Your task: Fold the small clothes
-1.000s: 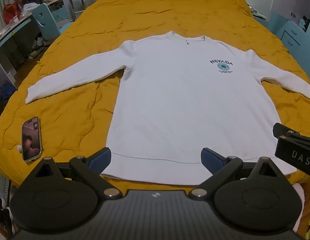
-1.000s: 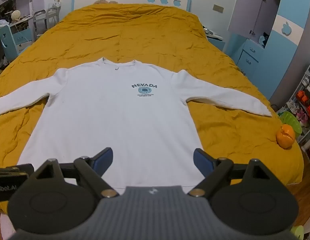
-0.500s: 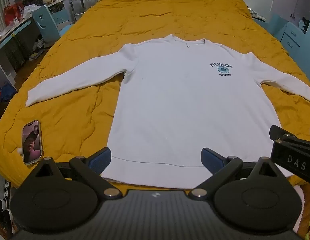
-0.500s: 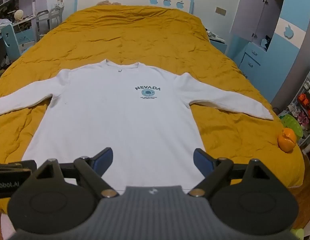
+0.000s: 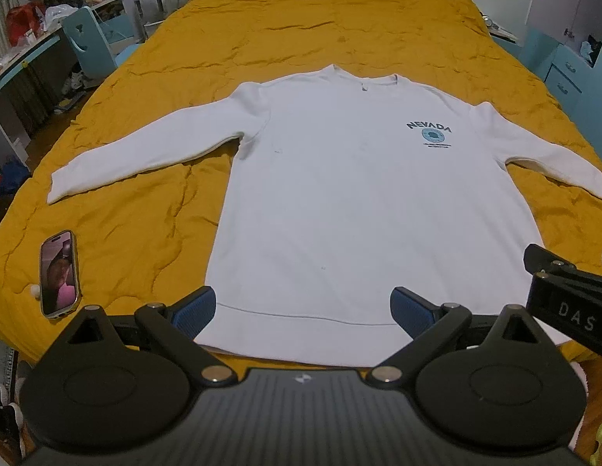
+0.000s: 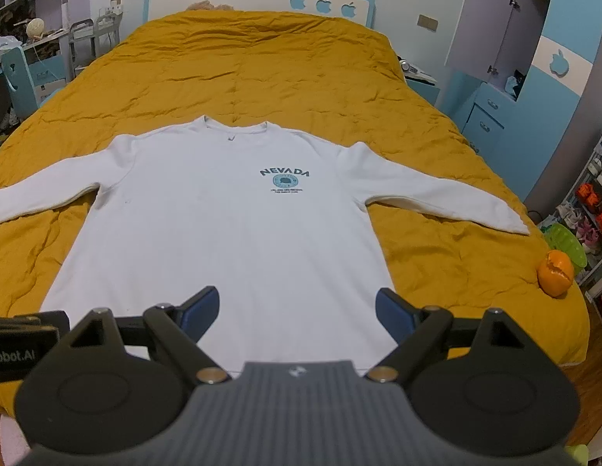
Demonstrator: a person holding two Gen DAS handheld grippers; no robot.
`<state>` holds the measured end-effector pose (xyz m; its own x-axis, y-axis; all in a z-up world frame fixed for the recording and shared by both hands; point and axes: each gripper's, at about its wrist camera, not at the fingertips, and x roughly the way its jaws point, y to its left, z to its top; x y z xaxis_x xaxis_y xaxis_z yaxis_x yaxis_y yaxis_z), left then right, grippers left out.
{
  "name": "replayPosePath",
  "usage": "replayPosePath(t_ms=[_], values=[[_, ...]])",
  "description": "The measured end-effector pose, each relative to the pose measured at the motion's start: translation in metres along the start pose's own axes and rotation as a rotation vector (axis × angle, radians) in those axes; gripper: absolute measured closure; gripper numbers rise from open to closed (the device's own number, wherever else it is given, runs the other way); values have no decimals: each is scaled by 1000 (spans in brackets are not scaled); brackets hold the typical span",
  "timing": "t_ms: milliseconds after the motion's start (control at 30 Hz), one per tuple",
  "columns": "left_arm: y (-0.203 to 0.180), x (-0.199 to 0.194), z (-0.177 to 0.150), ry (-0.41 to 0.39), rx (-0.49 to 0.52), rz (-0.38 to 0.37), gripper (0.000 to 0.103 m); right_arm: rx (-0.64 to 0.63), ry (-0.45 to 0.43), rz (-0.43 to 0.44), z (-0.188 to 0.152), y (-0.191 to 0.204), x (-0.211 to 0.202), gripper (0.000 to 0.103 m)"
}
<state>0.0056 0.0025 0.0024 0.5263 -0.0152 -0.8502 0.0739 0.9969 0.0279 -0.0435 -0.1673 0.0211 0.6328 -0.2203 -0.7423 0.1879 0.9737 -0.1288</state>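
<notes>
Far left, beyond the bed's edge: blue chair [image 5: 93,44] and cluttered desk [image 5: 25,54], well apart from the work area. On the mustard-yellow quilt [image 5: 301,27], near its left edge: smartphone [image 5: 58,273], screen lit and face up, with a small white ball [image 5: 36,291] touching its left side, both clear of the garment. Spread flat, front up, across the middle of the bed: white long-sleeved sweatshirt [image 5: 359,202], collar toward the headboard [image 6: 258,0], hem toward the near edge, sleeves angled outward to either side, "NEVADA" print [image 6: 285,180] on the chest. Nothing lying on the fabric. Left hand-held gripper [image 5: 303,306] raised over the hem, blue-padded fingers [image 5: 194,308] spread wide, nothing between them. Right hand-held gripper [image 6: 297,308] likewise poised over the hem, opened wide and holding nothing; its black body also seen at the right border of the left wrist view. Further right, near the quilt's right edge: partly peeled orange [image 6: 555,272], well apart from the right cuff. Beyond it, off the bed: green plastic item [image 6: 565,242], shelves with small goods [image 6: 592,202], blue-and-white wardrobe [image 6: 534,58].
</notes>
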Motion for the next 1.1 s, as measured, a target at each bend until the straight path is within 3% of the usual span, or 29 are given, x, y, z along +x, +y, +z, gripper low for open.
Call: replayPosePath(t_ms=[1100], values=[[-3,-1,-1,2,5,8,0,11,13,-2,0,0,4,20]])
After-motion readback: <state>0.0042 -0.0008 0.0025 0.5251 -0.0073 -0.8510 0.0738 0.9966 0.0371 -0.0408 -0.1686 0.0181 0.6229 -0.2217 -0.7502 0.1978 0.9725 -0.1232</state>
